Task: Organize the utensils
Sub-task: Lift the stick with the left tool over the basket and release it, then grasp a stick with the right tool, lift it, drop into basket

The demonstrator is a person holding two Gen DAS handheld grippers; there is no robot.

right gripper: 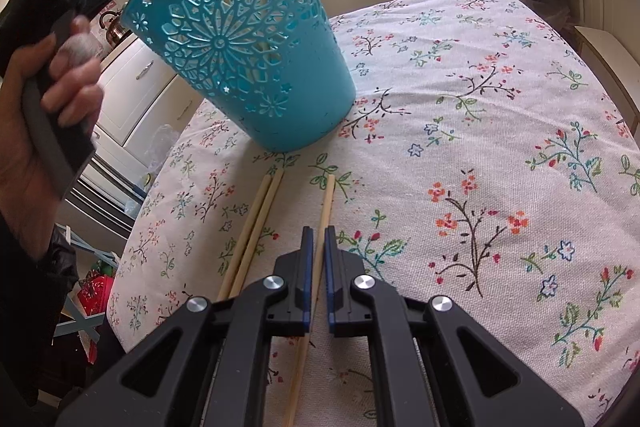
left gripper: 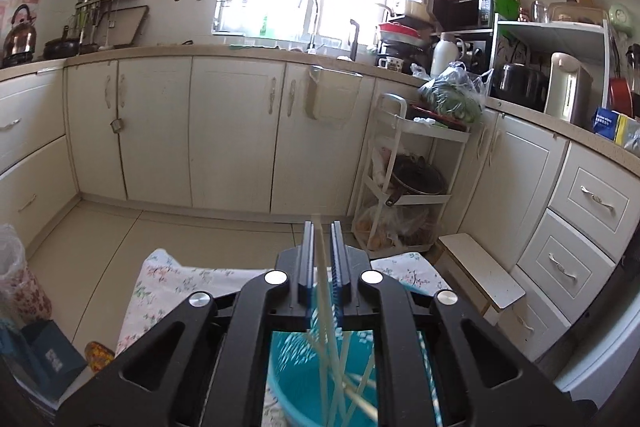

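The left gripper [left gripper: 322, 227] hangs above the teal perforated plastic bucket [right gripper: 244, 39], jaws slightly apart around a pale wooden chopstick [left gripper: 320, 259] that slants down into the bucket among other sticks; whether the pads press on it cannot be told. The bucket stands on the bench under a floral white tablecloth [right gripper: 500, 131]. The right gripper [right gripper: 319, 231] is clamped on a single tan chopstick [right gripper: 327, 203] lying on the cloth, with a pair of matching chopsticks [right gripper: 262, 211] just beside it to the left. The likely trouble: if the left stick is let go while tilted, it may strike the rim or tangle with those already inside and tip out. The light bucket could also be knocked over by a careless wrist. On the right, lifting may drag the neighbouring pair off the bench.
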